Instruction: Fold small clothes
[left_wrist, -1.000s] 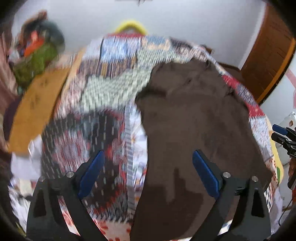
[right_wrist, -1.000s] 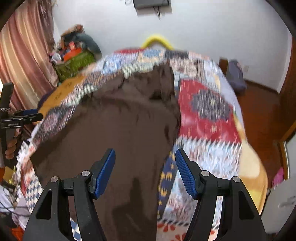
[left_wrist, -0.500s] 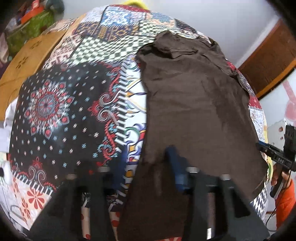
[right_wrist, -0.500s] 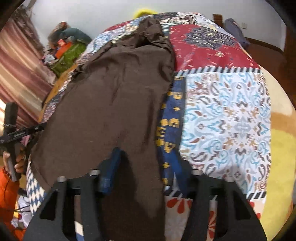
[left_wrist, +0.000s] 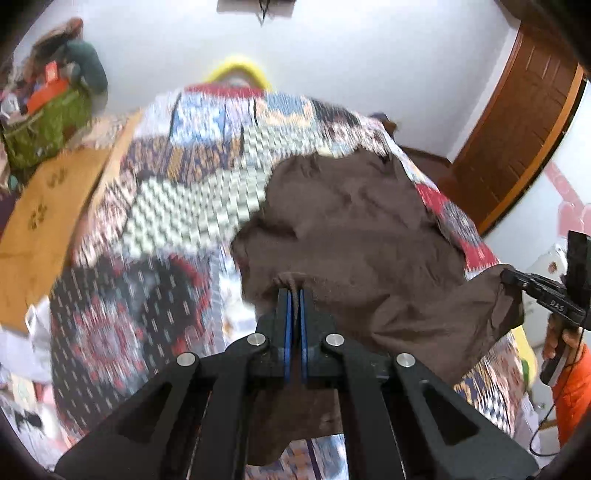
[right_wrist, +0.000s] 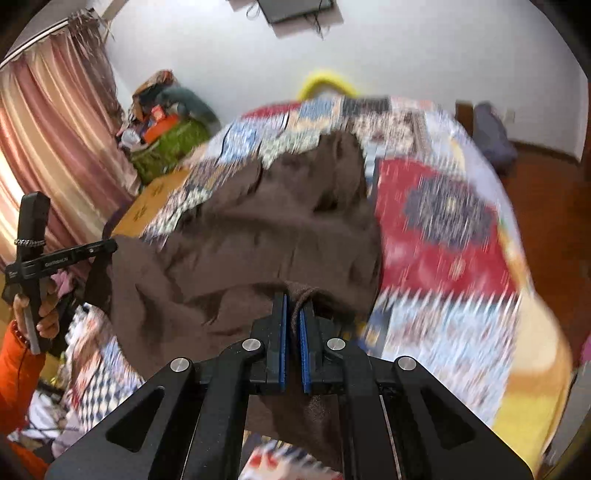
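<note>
The brown garment (left_wrist: 354, 236) lies rumpled on the patchwork bedspread (left_wrist: 192, 206), its near edge lifted. The left gripper (left_wrist: 293, 291) has just closed, jaws clamped on a bunched fold of the hem; the right gripper (right_wrist: 293, 301) likewise pinches another fold. Both views are motion-blurred, so the quilt pattern smears. The garment's lower part is hidden behind the 2 grippers.

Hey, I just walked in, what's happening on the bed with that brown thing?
A person is folding a brown garment on a patchwork quilt, with a two-finger gripper in each hand. The left gripper and right gripper have just closed, each pinching the garment's near edge. That edge is lifted and bunched; the far end lies on the quilt.
</note>
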